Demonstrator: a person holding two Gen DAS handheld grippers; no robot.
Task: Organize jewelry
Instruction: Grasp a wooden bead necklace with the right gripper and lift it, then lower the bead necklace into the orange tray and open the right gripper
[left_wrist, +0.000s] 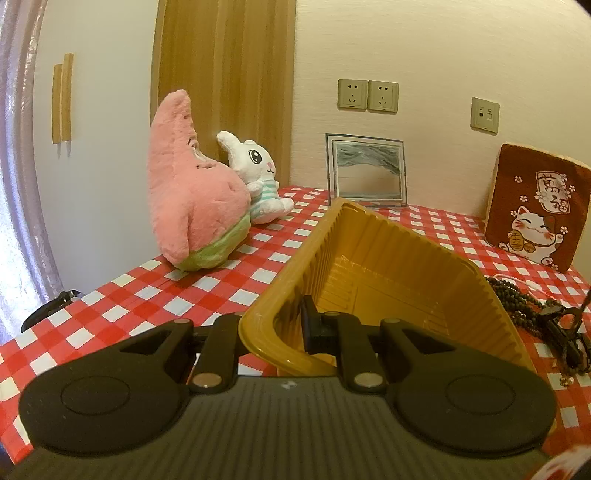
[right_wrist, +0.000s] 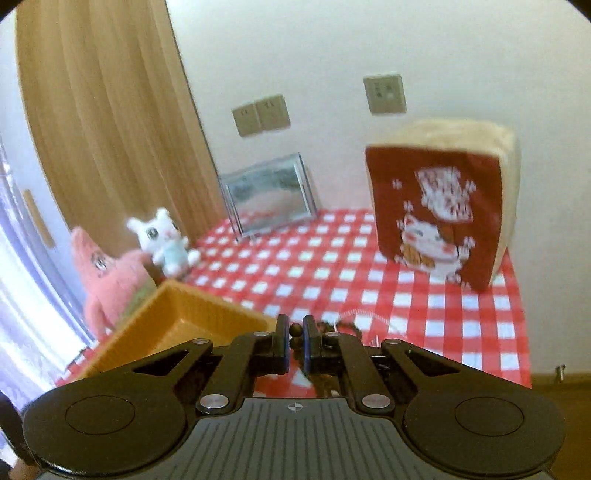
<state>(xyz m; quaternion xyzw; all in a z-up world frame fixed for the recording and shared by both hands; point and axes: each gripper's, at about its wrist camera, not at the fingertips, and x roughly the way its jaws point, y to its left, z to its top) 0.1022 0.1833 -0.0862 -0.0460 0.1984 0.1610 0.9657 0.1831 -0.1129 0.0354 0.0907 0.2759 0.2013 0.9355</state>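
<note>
A yellow plastic tray rests tilted on the red-checked tablecloth. My left gripper is shut on its near wall, one finger inside and the other hidden behind the wall. Dark bead strings lie just right of the tray. In the right wrist view, my right gripper is shut on a dark bead of a bead string; the rest of the string trails behind the fingers. The tray sits to its left.
A pink star plush and a white rabbit plush stand at the back left. A framed picture leans on the wall. A red lucky-cat cushion stands at the right. The table's right edge is close.
</note>
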